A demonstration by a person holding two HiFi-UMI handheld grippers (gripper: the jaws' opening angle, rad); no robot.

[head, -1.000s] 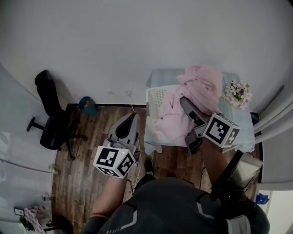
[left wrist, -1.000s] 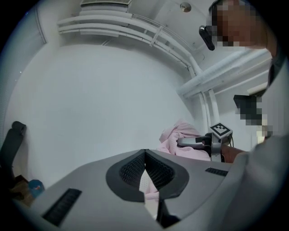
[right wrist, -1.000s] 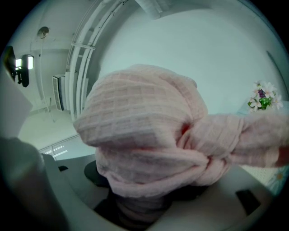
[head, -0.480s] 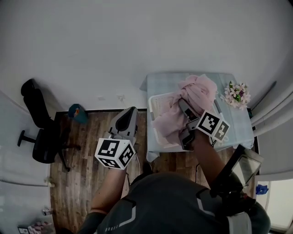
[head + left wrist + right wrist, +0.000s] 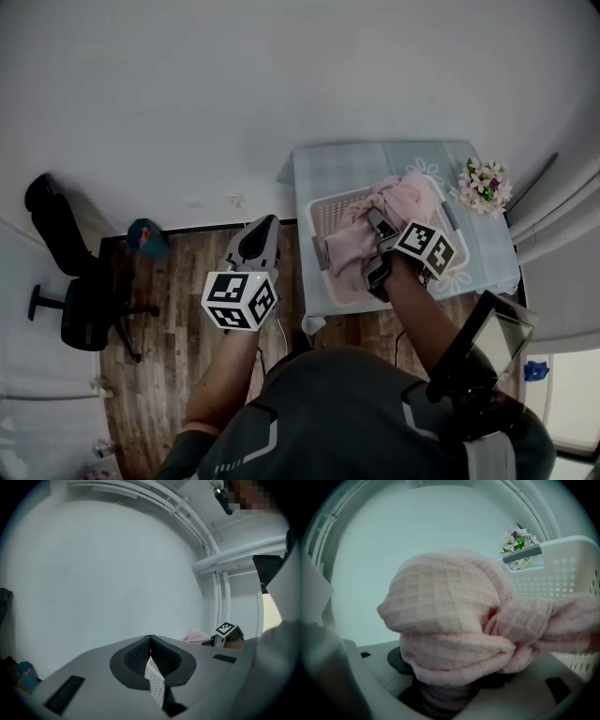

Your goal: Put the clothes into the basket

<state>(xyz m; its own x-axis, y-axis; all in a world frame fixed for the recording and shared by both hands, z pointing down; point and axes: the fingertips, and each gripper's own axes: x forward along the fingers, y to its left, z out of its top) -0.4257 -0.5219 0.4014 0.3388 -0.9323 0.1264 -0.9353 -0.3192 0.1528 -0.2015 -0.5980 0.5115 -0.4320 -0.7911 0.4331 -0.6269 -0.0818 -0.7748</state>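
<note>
A white perforated basket point(image 5: 323, 214) stands on the table with the pale blue cloth point(image 5: 361, 157). A pink waffle-knit garment point(image 5: 354, 251) lies bunched inside it, and part drapes over the near rim. My right gripper point(image 5: 374, 225) reaches into the basket, shut on that garment. In the right gripper view the pink garment point(image 5: 450, 620) fills the space over the jaws, beside the basket wall point(image 5: 569, 571). My left gripper point(image 5: 258, 242) hangs left of the table over the wood floor. Its jaws are shut on nothing, the black pads point(image 5: 140, 656) meeting in a line.
A bunch of flowers point(image 5: 485, 183) sits at the table's far right corner. A black office chair point(image 5: 66, 281) and a teal object point(image 5: 142, 234) are on the wood floor to the left. A white wall lies beyond.
My right gripper has come down with the pink garment from above the table into the basket. My left gripper has stayed beside the table's left edge, shifting slightly.
</note>
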